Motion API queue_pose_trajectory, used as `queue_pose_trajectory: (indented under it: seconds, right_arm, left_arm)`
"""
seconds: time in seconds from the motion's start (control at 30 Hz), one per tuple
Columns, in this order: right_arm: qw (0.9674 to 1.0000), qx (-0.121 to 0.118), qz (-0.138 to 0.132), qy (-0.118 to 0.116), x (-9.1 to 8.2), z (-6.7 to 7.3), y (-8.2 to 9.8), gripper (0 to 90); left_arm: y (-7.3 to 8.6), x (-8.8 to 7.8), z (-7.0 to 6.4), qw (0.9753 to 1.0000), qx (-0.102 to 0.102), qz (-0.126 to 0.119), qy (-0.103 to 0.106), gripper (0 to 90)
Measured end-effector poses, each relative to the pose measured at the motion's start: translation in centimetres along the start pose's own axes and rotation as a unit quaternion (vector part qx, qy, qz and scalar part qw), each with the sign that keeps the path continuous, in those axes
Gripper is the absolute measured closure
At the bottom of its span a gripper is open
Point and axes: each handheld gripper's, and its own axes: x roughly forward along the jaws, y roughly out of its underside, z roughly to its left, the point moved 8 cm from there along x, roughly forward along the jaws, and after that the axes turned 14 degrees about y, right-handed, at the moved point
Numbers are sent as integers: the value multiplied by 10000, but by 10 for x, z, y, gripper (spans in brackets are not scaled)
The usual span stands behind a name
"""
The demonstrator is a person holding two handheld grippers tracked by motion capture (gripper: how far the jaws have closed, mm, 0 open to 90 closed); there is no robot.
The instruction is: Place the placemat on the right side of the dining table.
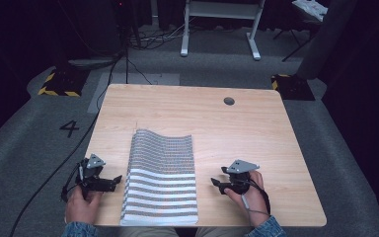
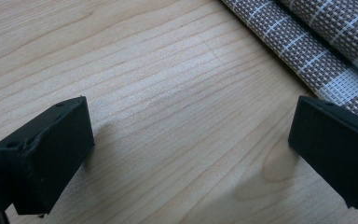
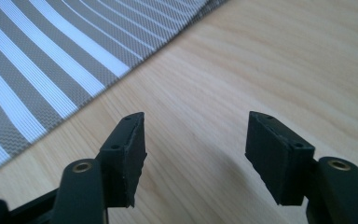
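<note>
Both claws – left gripper (image 1: 114, 180) & right gripper (image 1: 215, 183) – sit open w/ nothing inside, beside the striped mat (image 1: 162, 177) – a shallow grab could slip off its edge.

The striped mat (image 1: 162, 178) lay flat on the wooden table, approx. centre of the near half, its near edge at the table's front edge and its long side running away from the person. It was a woven rectangle w/ grey-brown and white bands: broad stripes at the near end, much finer ones toward the far end, where the far edge looked slightly raised in a gentle wave. In the left gripper view, its edge (image 2: 317, 51) looked doubled, two layers stacked.
</note>
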Motion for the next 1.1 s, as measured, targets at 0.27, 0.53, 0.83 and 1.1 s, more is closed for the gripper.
queue_pose_trajectory:
  seconds: [0.27, 0.53, 0.83, 1.1]
  right_arm:
    - [9989, -118, -15, -447, -13, 12, -41, 366]
    - [9963, -182, -18, -837, -15, 30, -77, 352]
    - [9925, -472, -95, -1124, -5, 68, -115, 398]
    - [9918, -527, -235, -1139, 13, 93, -145, 435]
  left_arm:
    - [0, 0, 0, 10000, 4, 14, 25, 0]
    - [0, 0, 0, 10000, 6, 1, 9, 1]
    - [-1, 0, 1, 10000, 54, 38, 45, 0]
    - [-2, 2, 1, 10000, -13, 14, -5, 0]
